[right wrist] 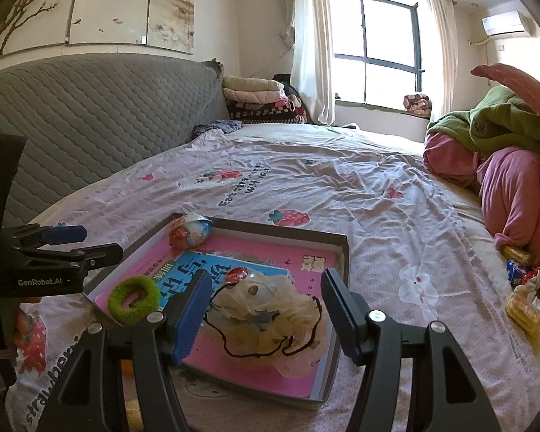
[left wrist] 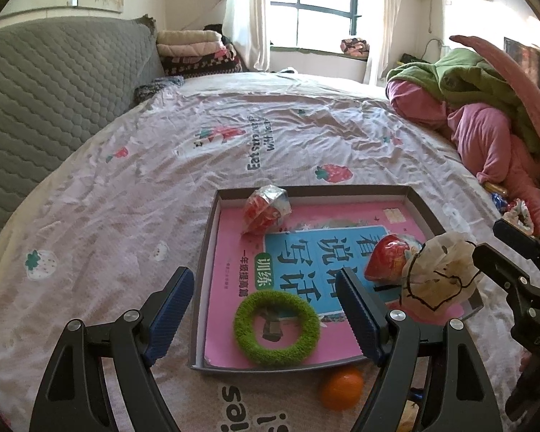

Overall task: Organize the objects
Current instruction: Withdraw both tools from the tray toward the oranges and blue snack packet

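A shallow grey tray (left wrist: 208, 237) (right wrist: 343, 252) lined with a pink book lies on the bed. In it are a green fuzzy ring (left wrist: 277, 327) (right wrist: 135, 300), two red-and-silver wrapped toys (left wrist: 266, 208) (left wrist: 387, 257) (right wrist: 190, 230), and a cream lace scrunchie with black cord (left wrist: 441, 275) (right wrist: 270, 318). My left gripper (left wrist: 266, 309) is open over the tray's near left part, around the ring. My right gripper (right wrist: 266, 309) is open with the scrunchie lying between its fingers; it also shows in the left wrist view (left wrist: 486, 241). An orange (left wrist: 341, 388) lies on the bed just in front of the tray.
A grey quilted headboard (left wrist: 54, 82) runs along the left. Pink and green bedding (right wrist: 504, 165) is piled at the right. Small wrapped snacks and a frilly scrunchie (right wrist: 529, 291) lie at the right bed edge. Folded blankets (right wrist: 259, 100) sit at the far end.
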The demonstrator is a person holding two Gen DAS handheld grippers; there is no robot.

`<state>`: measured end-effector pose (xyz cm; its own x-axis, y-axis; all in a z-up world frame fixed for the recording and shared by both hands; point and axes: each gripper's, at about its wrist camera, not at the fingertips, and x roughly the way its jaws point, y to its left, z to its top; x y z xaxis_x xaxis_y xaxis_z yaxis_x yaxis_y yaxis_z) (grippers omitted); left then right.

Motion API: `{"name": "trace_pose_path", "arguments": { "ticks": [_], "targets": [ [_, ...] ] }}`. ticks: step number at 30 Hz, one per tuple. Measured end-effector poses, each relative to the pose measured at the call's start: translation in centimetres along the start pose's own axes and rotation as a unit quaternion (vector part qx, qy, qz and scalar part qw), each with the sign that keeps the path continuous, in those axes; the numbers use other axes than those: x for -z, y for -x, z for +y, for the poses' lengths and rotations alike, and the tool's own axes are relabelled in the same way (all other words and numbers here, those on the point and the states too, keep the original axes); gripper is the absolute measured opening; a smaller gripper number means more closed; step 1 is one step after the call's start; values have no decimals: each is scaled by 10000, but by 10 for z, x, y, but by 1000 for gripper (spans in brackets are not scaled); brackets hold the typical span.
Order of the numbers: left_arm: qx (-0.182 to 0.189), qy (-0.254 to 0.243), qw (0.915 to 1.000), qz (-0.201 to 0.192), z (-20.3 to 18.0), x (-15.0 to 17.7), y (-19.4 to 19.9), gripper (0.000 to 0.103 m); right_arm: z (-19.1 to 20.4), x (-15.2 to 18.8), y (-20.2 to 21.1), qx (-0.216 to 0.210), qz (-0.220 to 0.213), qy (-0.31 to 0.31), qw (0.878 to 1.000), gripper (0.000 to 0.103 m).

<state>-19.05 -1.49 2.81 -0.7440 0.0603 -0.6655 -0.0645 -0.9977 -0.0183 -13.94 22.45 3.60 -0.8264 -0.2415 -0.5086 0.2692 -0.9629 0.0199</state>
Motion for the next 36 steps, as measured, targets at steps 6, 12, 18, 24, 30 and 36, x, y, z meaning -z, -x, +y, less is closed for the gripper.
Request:
{"name": "trace_pose_path", "arguments": {
  "ticks": [6, 12, 18, 24, 30, 36],
  "targets": [
    [-17, -34, 10000, -48, -1, 1, 6, 82, 2, -2, 3, -21, -14, 17, 10000, 63],
    [-51, -37, 9999, -80, 0, 3, 9, 82, 4, -3, 6, -30, -49, 25, 10000, 63],
    [-5, 48, 10000, -81, 3, 8, 16, 82, 8, -4, 10, -49, -53, 63, 10000, 72],
    [-40, 60, 9999, -156, 3, 10, 23, 82, 9, -2, 14, -52, -49, 55, 10000, 72],
    [5, 65, 9998, -186, 4, 11, 28, 82, 9, -1, 16, -71, -62, 54, 9999, 72],
    [46, 30, 9998, -188, 0, 14, 33, 82, 11, -1, 19, -119, -45, 54, 9999, 76]
  ]
}}
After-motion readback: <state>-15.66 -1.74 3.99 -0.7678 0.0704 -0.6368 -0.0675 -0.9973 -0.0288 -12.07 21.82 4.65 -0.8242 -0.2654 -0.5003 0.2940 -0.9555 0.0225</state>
